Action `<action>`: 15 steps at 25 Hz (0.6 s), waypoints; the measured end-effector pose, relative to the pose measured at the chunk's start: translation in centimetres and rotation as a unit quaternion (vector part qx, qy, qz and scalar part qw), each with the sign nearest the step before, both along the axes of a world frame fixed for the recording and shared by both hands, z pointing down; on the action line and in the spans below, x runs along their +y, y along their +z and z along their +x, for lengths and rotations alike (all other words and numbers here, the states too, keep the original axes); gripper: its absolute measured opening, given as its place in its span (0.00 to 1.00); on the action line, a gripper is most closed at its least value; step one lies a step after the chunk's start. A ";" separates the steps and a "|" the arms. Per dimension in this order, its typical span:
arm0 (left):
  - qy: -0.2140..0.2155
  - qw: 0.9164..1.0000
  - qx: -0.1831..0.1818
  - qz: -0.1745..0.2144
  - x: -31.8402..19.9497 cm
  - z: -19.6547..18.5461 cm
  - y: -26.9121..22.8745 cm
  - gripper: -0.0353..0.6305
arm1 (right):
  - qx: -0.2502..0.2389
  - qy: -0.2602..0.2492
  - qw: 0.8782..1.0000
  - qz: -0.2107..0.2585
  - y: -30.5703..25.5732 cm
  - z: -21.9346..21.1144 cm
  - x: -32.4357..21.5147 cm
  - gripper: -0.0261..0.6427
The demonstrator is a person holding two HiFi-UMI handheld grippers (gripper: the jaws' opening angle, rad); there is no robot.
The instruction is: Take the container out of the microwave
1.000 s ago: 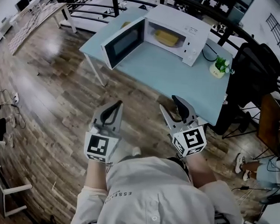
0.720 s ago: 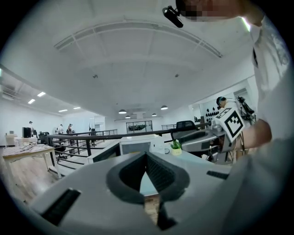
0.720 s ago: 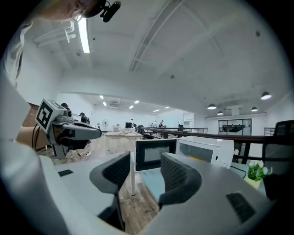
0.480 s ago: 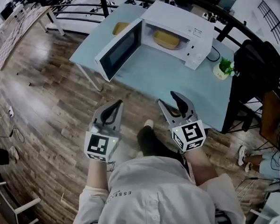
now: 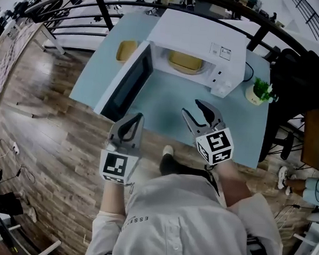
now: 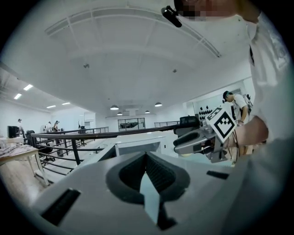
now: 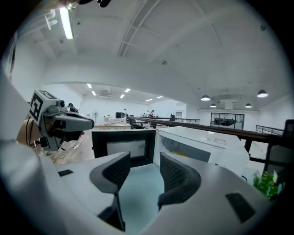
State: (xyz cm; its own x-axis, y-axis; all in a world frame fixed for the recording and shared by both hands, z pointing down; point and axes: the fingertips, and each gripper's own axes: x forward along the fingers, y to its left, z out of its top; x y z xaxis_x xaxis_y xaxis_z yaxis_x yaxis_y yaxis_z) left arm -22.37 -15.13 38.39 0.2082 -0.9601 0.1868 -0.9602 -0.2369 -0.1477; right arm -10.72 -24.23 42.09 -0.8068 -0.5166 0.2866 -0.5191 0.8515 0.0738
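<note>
The pale blue bench [image 5: 171,106] fills more of the head view than it did a moment ago: the person stands closer now, right at its near edge, where a second back there was bare wooden floor between them. On the far part of the bench sits the white microwave [image 5: 202,38], its door [image 5: 127,84] swung wide open to the left. Inside the cavity lies the yellow container [image 5: 185,61], untouched and in plain sight. A second yellow dish [image 5: 126,50] rests on the bench behind the open door, and a small potted plant [image 5: 261,91] stands at the microwave's right.

The right gripper [image 5: 195,110] hangs over the near part of the bench, aimed at the opening, its fingers [image 7: 177,172] spread with nothing between them. The left gripper [image 5: 133,120] is just in front of the door's lower edge, its fingers [image 6: 158,172] pressed together at the tips and holding nothing.

With the walk-up closed, I judge the reach is next. The container is still well apart from both grippers, and the right one looks best placed to go in. The open door crowds the left side.
</note>
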 end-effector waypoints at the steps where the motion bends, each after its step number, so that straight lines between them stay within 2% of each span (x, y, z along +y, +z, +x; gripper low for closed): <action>1: 0.007 1.000 -0.003 0.001 -1.5 -0.5 -0.2 0.06 | 0.009 0.002 1.000 -0.002 0.1 -0.5 -1.4 0.35; 8: 0.038 0.999 0.007 -0.018 -10.0 -1.5 1.1 0.06 | 0.069 0.017 0.997 -0.018 3.1 -1.7 -9.5 0.35; 15: 0.077 0.996 0.024 -0.023 -13.9 -1.7 2.6 0.06 | 0.176 -0.002 0.984 -0.017 6.9 -3.6 -13.8 0.35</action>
State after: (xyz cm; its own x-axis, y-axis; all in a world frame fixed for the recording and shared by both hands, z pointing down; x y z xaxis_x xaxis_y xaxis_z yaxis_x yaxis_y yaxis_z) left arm -24.11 -29.05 40.99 0.3618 -0.9067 0.2166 -0.9179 -0.3871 -0.0875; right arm -14.30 -38.07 48.97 -0.6566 -0.4988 0.5658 -0.4623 0.8588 0.2206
